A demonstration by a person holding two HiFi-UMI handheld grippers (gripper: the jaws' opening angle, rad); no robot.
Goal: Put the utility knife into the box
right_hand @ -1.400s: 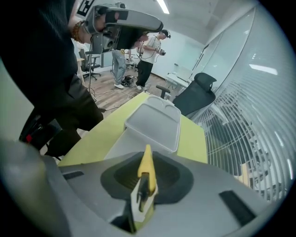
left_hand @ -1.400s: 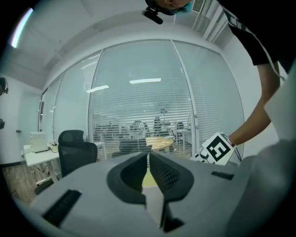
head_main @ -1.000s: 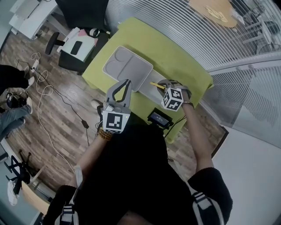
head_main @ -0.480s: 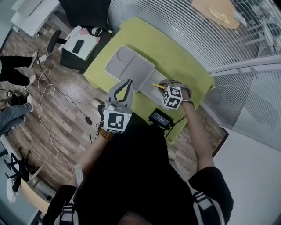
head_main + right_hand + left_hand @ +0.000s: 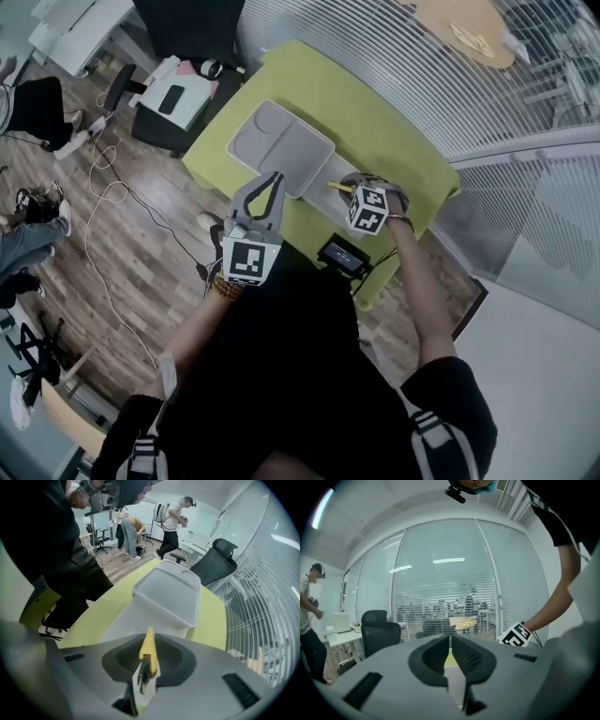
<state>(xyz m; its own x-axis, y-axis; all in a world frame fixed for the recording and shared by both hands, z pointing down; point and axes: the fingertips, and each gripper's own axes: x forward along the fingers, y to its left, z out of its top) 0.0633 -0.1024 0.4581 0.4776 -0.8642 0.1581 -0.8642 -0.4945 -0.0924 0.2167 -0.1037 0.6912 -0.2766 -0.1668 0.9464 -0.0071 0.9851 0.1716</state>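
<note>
The utility knife point(image 5: 149, 648) is slim and yellow with a dark strip along its body. It is pinched between the jaws of the right gripper point(image 5: 145, 666), its tapered end pointing away towards the box point(image 5: 281, 147). It hangs above the yellow-green table point(image 5: 375, 122), just beside the box's right side. The box is pale grey with rounded corners. It lies open near the table's left edge, showing two shallow halves side by side.
</note>
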